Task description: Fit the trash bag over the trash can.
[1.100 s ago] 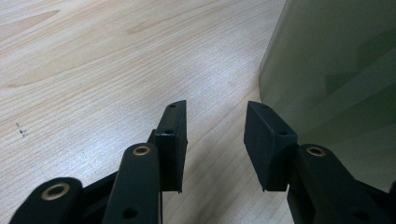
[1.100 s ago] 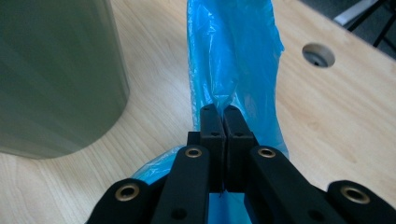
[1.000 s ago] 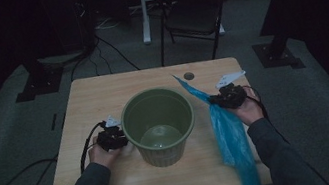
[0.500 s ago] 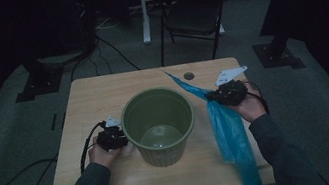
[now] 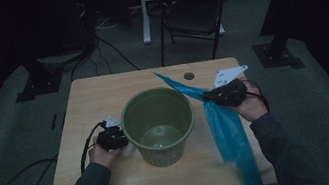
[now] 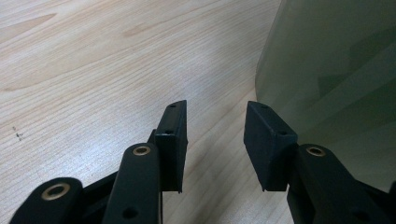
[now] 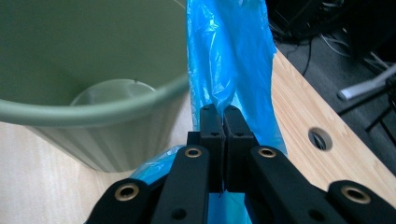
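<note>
The blue plastic bag [image 5: 226,127], seen from above, hung from your right gripper [image 5: 210,96], just right of the green bin [image 5: 158,124], while your left gripper [image 5: 118,139] sat against the bin's other side. Your left gripper view showed spread jaws holding nothing, the bin wall [image 6: 336,70] just right of them. Your right gripper view showed jaws pinching the bag [image 7: 229,56], the bin [image 7: 93,112] to their left.

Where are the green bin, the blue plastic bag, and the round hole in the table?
green bin [image 5: 154,105], high view, on its rim.
blue plastic bag [image 5: 227,130], high view, on its hanging middle.
round hole [image 7: 320,138], right gripper view, on its opening.
</note>
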